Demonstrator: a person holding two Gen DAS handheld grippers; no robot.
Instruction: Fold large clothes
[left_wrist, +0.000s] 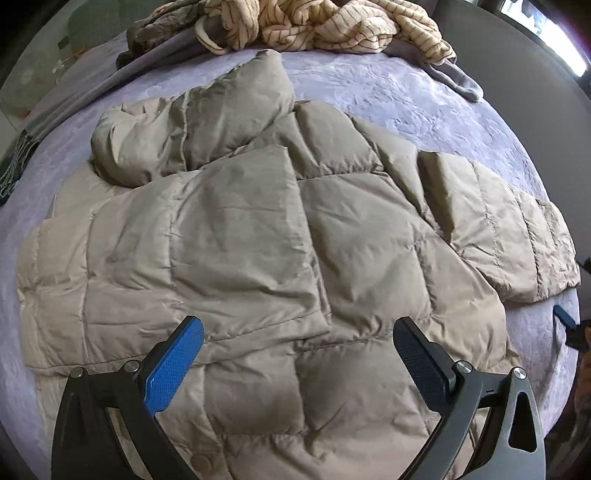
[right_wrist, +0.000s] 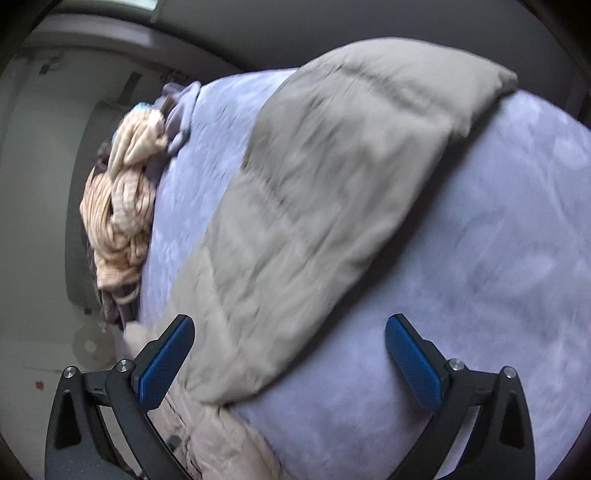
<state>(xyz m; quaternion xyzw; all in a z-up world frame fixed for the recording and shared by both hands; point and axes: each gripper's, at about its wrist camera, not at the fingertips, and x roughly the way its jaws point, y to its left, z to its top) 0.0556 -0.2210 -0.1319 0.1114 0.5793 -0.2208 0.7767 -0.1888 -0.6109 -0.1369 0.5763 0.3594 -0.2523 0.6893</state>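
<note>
A large beige quilted down jacket (left_wrist: 258, 229) lies spread on the lavender bed cover (left_wrist: 424, 99). Its hood is bunched at the upper left and one sleeve is folded across the body. The other sleeve (left_wrist: 509, 229) stretches out to the right. My left gripper (left_wrist: 299, 343) hovers over the jacket's lower middle, open wide, with nothing between its blue pads. In the right wrist view that outstretched sleeve (right_wrist: 325, 184) runs diagonally across the bed cover (right_wrist: 480, 258), blurred. My right gripper (right_wrist: 290, 343) is open above the sleeve's near part, its pads clear of the fabric.
A heap of cream striped clothing (left_wrist: 325, 22) and grey garments (left_wrist: 454, 74) sits at the far edge of the bed; the same heap (right_wrist: 118, 206) shows at the left in the right wrist view. The floor lies past the bed's edge (right_wrist: 44, 258).
</note>
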